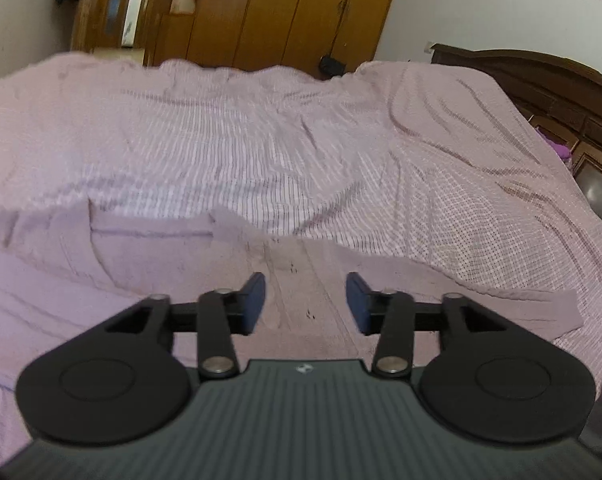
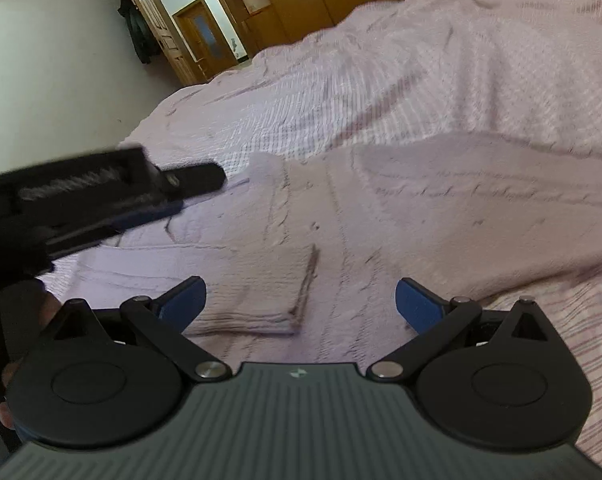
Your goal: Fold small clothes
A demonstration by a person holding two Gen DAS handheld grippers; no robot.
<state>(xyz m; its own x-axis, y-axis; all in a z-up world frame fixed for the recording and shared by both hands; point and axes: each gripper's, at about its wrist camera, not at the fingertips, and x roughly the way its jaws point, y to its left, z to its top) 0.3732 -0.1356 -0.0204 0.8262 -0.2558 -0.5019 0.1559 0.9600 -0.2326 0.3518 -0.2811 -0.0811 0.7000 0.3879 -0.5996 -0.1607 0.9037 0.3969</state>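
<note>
Pale lilac knit sweater (image 2: 441, 200) lies spread on the bed (image 1: 261, 128), which is covered by a checked pink bedspread, one sleeve cuff (image 2: 261, 292) folded across the body. Left gripper (image 1: 305, 304) hangs low over the sweater's front, jaws partly apart with nothing between the pads, only knit showing through the gap. Right gripper (image 2: 301, 304) has jaws wide apart, empty, just above the folded cuff; left gripper is also visible at the left edge of the right wrist view.
</note>
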